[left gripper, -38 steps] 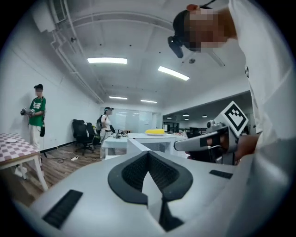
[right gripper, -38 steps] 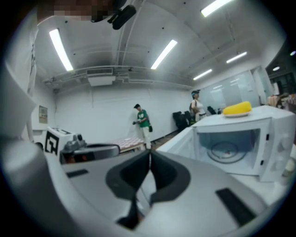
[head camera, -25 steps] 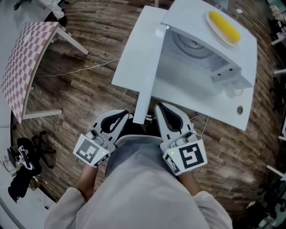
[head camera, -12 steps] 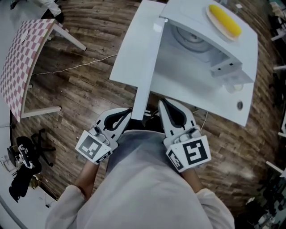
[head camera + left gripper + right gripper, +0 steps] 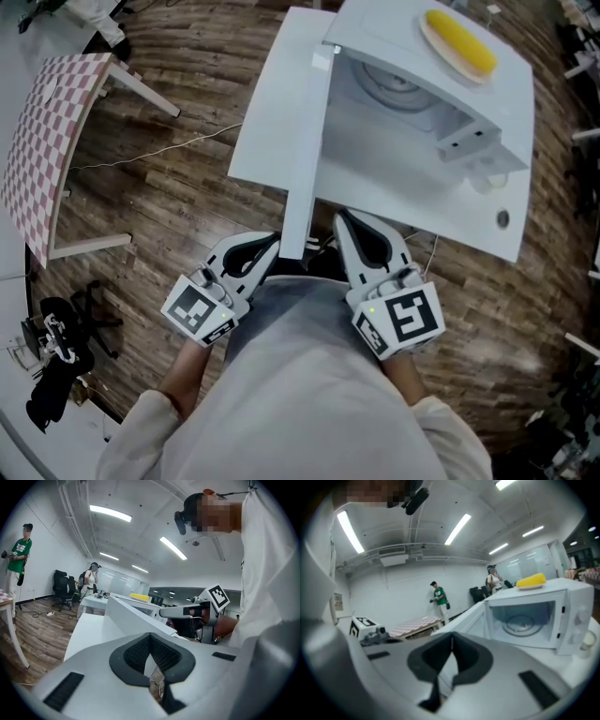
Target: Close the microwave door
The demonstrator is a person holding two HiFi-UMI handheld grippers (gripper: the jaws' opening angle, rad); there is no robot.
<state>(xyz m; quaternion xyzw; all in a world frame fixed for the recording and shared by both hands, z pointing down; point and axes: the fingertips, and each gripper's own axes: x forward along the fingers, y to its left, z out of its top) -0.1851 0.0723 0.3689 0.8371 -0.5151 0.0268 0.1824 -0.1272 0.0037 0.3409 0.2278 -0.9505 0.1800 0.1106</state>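
A white microwave (image 5: 441, 103) stands on a white table (image 5: 267, 155), its cavity and glass turntable (image 5: 525, 623) showing. Its door (image 5: 305, 159) is swung wide open to the left; from above I see it edge-on, with the free end near the table's front. My left gripper (image 5: 272, 244) is shut just left of that free end, empty. My right gripper (image 5: 339, 223) is shut just right of it, in front of the cavity, also empty. In the left gripper view the door (image 5: 133, 616) rises ahead, with the right gripper (image 5: 185, 612) beyond it.
A yellow corn cob (image 5: 461, 42) on a plate lies on top of the microwave. A white cup (image 5: 588, 640) sits by its right side. A pink checkered table (image 5: 47, 141) stands at left, and a cable (image 5: 150, 145) crosses the wooden floor. People stand far off.
Almost nothing. Both grippers stay shut either side of the door's free end, and the door is still wide open. The head view has shifted slightly.
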